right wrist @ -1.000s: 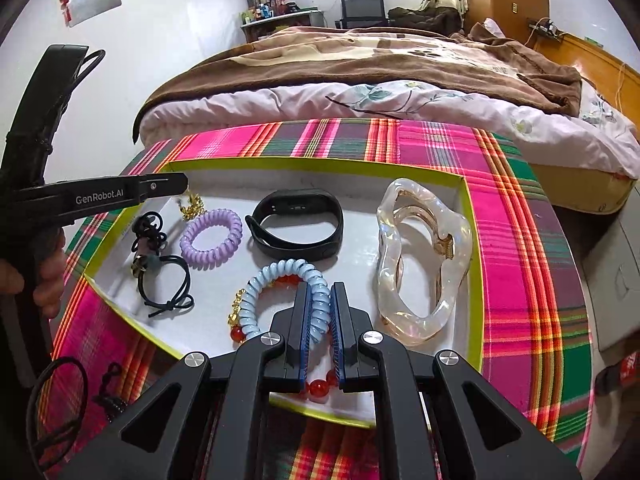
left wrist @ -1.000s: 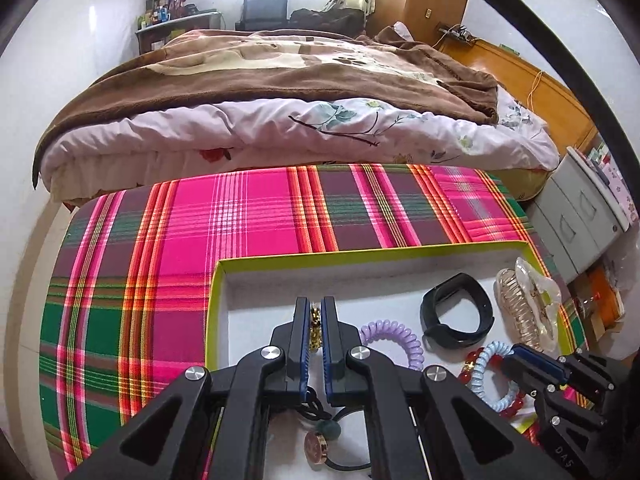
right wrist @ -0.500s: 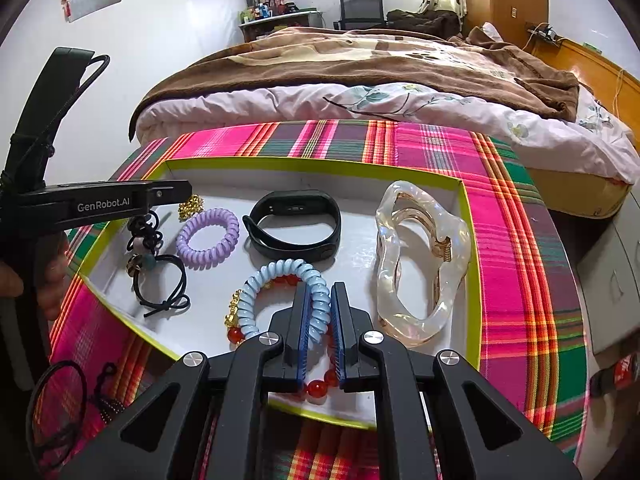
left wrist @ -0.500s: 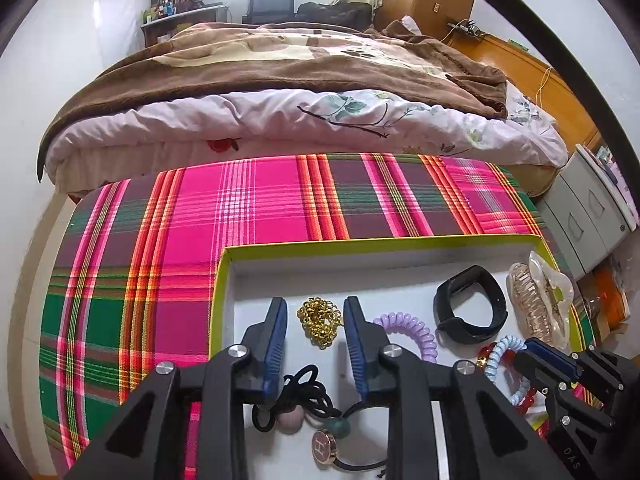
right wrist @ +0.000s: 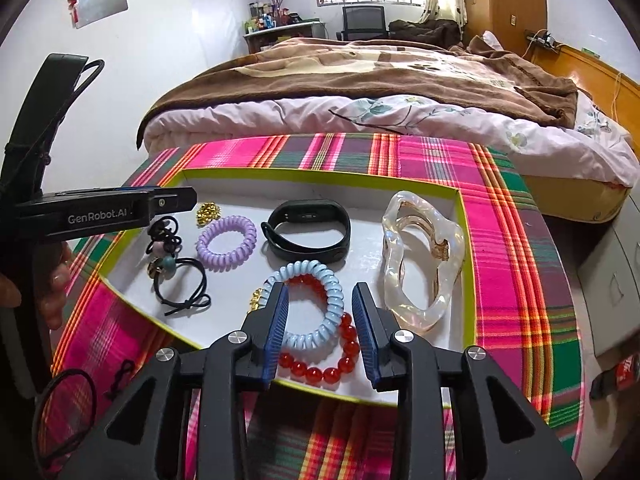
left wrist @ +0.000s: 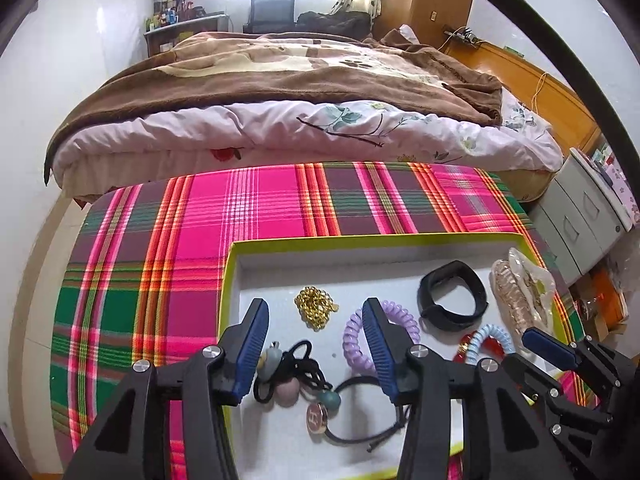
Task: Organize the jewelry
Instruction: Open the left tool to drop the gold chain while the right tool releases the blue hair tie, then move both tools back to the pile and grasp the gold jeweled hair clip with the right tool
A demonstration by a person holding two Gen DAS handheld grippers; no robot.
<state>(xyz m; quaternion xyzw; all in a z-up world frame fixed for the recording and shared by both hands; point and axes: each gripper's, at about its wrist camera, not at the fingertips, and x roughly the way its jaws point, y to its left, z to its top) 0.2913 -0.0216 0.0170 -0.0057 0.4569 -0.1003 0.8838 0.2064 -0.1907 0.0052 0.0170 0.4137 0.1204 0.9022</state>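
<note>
A white tray with a lime rim point(left wrist: 228, 276) point(right wrist: 320, 171) lies on a plaid cloth and holds the jewelry. A gold chain point(left wrist: 316, 307) point(right wrist: 209, 213) lies loose in the tray, just beyond my open, empty left gripper point(left wrist: 316, 324). Near it are black hair ties with beads point(left wrist: 298, 376) point(right wrist: 170, 258), a purple coil tie point(left wrist: 354, 336) point(right wrist: 227, 242), a black wristband point(left wrist: 452, 294) point(right wrist: 308, 229) and a clear hair claw point(left wrist: 520, 292) point(right wrist: 420, 256). My right gripper point(right wrist: 323, 300) is open over a blue coil tie point(right wrist: 316, 304) and red bead bracelet point(right wrist: 320, 368).
The plaid cloth point(left wrist: 192, 240) covers the table around the tray. A bed with a brown blanket point(left wrist: 280, 80) stands behind it. Grey drawers point(left wrist: 576, 220) stand at the right. Black cords point(right wrist: 68, 404) lie on the cloth at the near left.
My left gripper opened and let go of the gold chain, which now lies in the tray, then drew back. My right gripper opened above the blue coil tie.
</note>
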